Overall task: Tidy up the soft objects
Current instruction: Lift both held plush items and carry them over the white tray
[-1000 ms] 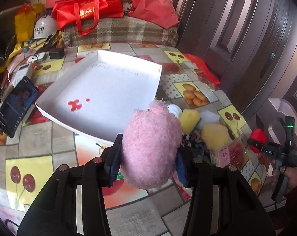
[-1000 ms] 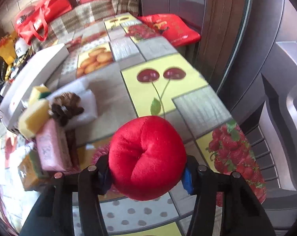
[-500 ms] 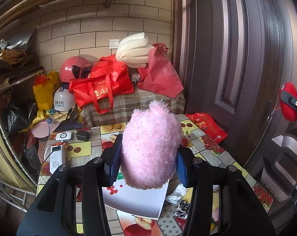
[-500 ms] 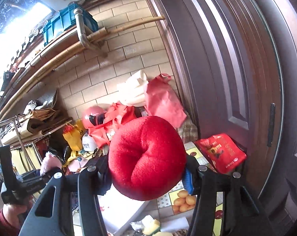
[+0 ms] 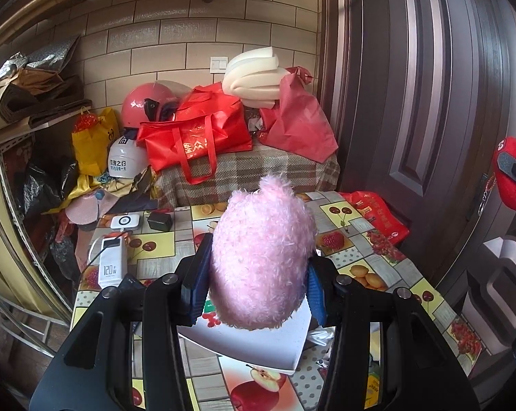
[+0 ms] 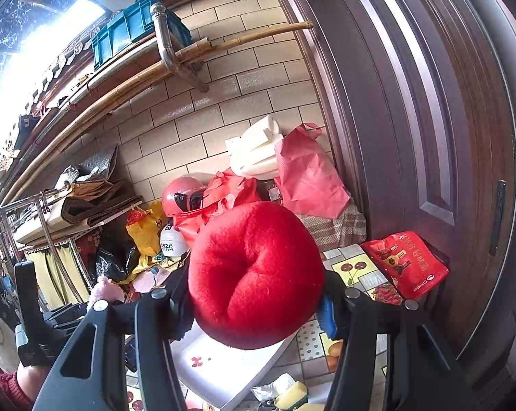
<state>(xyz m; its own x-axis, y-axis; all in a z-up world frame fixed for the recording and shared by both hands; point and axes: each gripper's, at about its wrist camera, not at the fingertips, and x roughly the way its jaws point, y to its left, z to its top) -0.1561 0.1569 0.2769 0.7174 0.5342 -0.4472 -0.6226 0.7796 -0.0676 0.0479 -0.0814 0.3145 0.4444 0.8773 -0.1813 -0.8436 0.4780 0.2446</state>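
Note:
My left gripper (image 5: 258, 284) is shut on a fluffy pink plush toy (image 5: 261, 260) and holds it high above the table. Below it lies a white tray (image 5: 258, 346) with red spots. My right gripper (image 6: 256, 304) is shut on a round red plush toy (image 6: 254, 274), also raised above the white tray (image 6: 223, 370). The red toy also shows at the right edge of the left wrist view (image 5: 513, 174). The pink toy and left gripper show small at the left of the right wrist view (image 6: 102, 293).
The table (image 5: 360, 257) has a fruit-patterned cloth. A power bank (image 5: 111, 267), a small black box (image 5: 159, 221) and a red packet (image 5: 377, 215) lie on it. Sponges (image 6: 292, 395) lie near the tray. Red bags (image 5: 196, 137), helmets and foam stand behind. A dark door (image 5: 429, 102) is at the right.
Both grippers have lifted and tilted up from close over the table to high above it, each still holding its plush toy. Since half a second ago little has moved.

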